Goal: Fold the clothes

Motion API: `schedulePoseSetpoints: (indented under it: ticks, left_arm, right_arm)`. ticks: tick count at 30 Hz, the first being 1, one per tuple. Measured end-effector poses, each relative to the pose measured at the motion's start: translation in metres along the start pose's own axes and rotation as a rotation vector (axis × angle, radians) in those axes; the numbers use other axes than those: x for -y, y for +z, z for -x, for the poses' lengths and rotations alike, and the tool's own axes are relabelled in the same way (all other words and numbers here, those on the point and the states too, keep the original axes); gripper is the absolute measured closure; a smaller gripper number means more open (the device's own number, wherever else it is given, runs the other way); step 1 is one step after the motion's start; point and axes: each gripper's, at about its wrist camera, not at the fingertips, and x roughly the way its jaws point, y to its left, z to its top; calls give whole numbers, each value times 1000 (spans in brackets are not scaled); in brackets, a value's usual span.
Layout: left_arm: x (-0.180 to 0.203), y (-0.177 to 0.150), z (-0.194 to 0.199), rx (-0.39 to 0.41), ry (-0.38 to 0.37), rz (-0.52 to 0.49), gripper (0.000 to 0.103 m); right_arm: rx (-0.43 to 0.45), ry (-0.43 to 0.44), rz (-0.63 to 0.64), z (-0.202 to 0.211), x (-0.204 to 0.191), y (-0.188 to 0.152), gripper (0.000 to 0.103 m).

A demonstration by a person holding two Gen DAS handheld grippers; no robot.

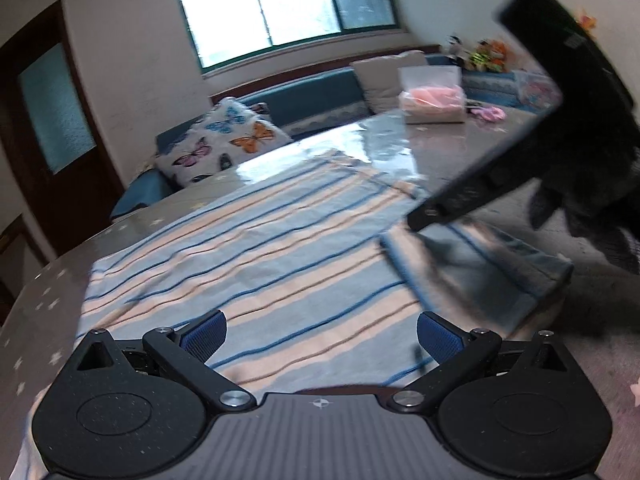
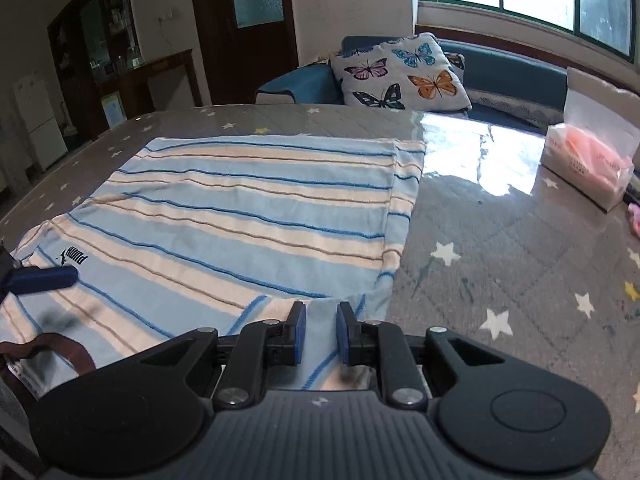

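A striped shirt (image 2: 248,208) in light blue and cream lies flat on the star-patterned table (image 2: 500,264), with its brown collar (image 2: 60,350) at the near left. My right gripper (image 2: 321,332) is at the shirt's near right edge, its jaws narrow with a strip of sleeve fabric pinched between the blue pads. In the left wrist view that same right gripper (image 1: 420,220) comes down from the upper right onto the folded-over sleeve (image 1: 480,268). My left gripper (image 1: 320,338) hovers open over the shirt (image 1: 248,240), and nothing is between its pads. One blue left pad (image 2: 52,278) shows near the black logo.
A clear bag holding something pink (image 2: 592,160) stands at the table's far right, with a small pink item (image 2: 634,220) beside it. Past the far edge is a blue sofa with a butterfly pillow (image 2: 404,72). A person's dark sleeve (image 1: 592,200) is at the right.
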Motion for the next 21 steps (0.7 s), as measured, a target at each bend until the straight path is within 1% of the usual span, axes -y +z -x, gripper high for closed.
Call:
schedulePoseSetpoints:
  ticks: [2, 4, 8, 9, 10, 14, 16, 17, 21]
  left_arm:
    - [-12, -4, 7, 1, 34, 21, 0]
    - [-28, -11, 15, -4, 78, 50, 0]
    - [-62, -27, 32, -15, 173, 113, 0]
    - [-71, -31, 36, -18, 198, 128, 0]
    - [-80, -36, 41, -21, 224, 143, 0]
    - [-119, -58, 63, -38, 337, 211, 1]
    - [-140, -69, 72, -53, 388, 251, 1]
    - [-152, -76, 76, -62, 417, 277, 1]
    - [-191, -98, 85, -103, 476, 375, 4]
  right_arm:
    - [3, 7, 15, 5, -7, -1, 84]
    - [-1, 18, 43, 10, -17, -1, 74]
    - [-4, 45, 97, 16, -38, 0, 72]
    - [-4, 59, 115, 18, -47, 2, 67]
    - [-2, 70, 133, 19, -54, 3, 60]
    - [2, 119, 208, 21, -86, 8, 58]
    - [-4, 154, 246, 18, -108, 10, 55]
    - [-7, 169, 265, 17, -117, 11, 55]
    - [-20, 226, 342, 7, -159, 12, 53]
